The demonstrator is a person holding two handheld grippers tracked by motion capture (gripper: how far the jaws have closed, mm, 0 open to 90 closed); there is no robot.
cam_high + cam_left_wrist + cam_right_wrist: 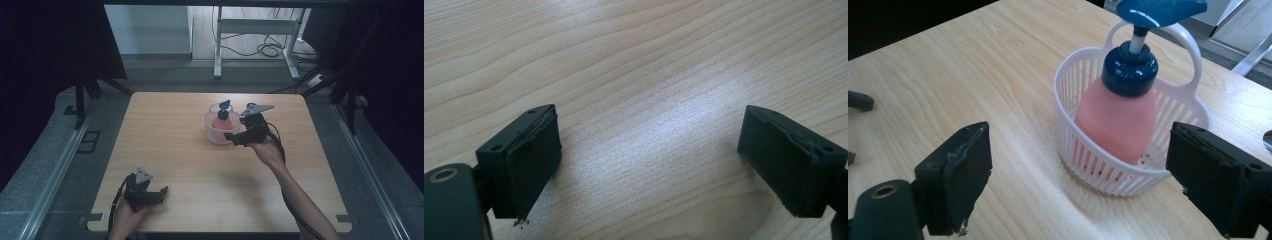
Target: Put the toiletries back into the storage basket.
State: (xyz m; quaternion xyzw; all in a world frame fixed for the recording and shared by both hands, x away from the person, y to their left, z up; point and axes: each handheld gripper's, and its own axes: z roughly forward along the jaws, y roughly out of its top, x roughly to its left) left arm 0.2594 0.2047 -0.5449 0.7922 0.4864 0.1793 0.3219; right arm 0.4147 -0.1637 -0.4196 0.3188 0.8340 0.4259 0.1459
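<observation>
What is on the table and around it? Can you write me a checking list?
Surface: pale wooden table, bare apart from the items below.
Job's things: white slotted plastic basket with a loop handle, standing toward the table's far side; pink pump bottle with a dark blue collar and blue pump head stands upright inside it.
Clutter: nothing seen.
Grippers: left gripper open, low over bare wood near the table's near edge; right gripper open, jaws apart just short of the basket, touching nothing.
Cables: a black cable trails along the right forearm; loose cables lie on the floor beyond.
Surroundings: white metal frame legs behind the table, dark curtains at both sides.
</observation>
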